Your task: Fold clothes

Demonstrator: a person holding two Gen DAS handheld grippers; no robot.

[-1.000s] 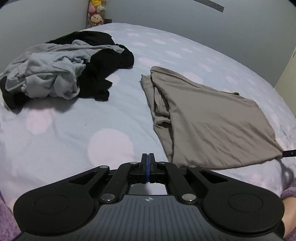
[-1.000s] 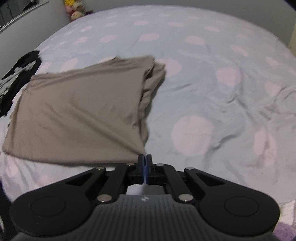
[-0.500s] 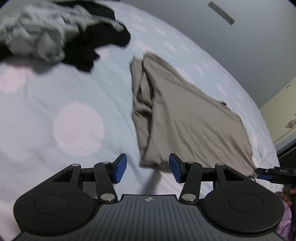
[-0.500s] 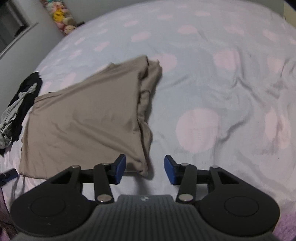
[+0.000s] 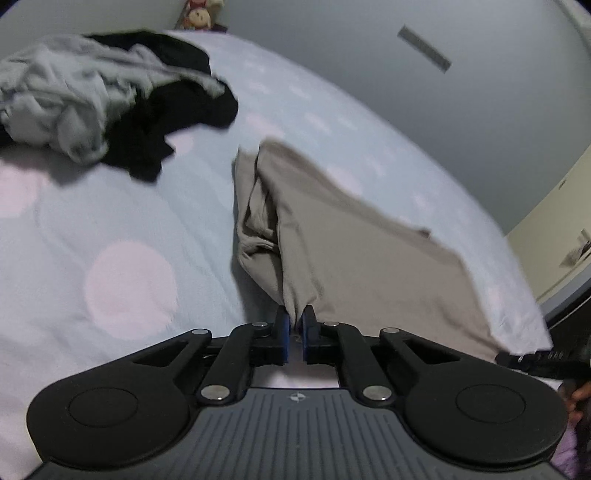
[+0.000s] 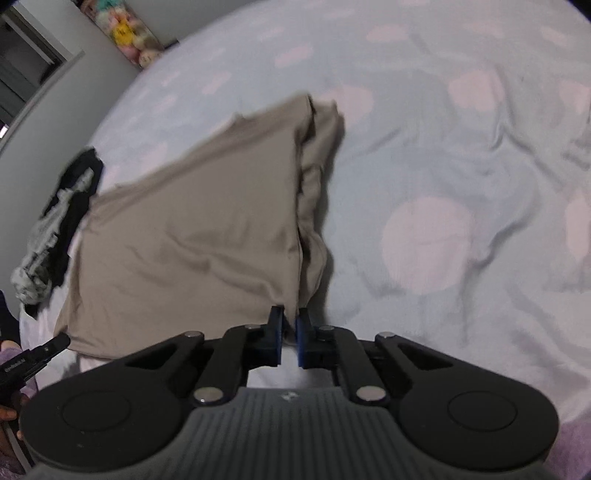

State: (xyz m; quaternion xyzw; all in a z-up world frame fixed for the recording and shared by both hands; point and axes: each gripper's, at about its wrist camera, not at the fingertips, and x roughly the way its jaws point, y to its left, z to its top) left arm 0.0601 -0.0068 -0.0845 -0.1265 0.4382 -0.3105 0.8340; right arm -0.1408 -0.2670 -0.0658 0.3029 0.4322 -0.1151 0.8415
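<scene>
The taupe, half-folded jersey garment (image 5: pixel 354 251) lay flat across the pale blue bedsheet with large pink dots (image 5: pixel 129 280), its bunched folded edge running away from both cameras and its near hem raised at the two corners. The left gripper (image 5: pixel 294 320), black with blue pads, was clamped on the near corner at the bunched edge, cloth rising from between its nearly closed fingers. The right gripper (image 6: pixel 289 320) of the same build pinched a near corner too, a taut ridge of fabric (image 6: pixel 301 229) running up from its pads. In each wrist view the tip of the other gripper showed at the frame's edge beside the hem's far corner, though blur made it hard to tell exactly where it met the cloth.

Beyond the garment, toward the head of the bed, a crumpled pile of light grey cloth (image 5: pixel 62 99) sat tangled with a black garment (image 5: pixel 173 103), well apart from the taupe piece. Soft plush toys (image 6: pixel 133 33) stood against the grey wall (image 5: pixel 369 33) past the mattress. A lavender fleece sleeve (image 6: pixel 11 360) showed at the lower left edge of the right wrist view.
</scene>
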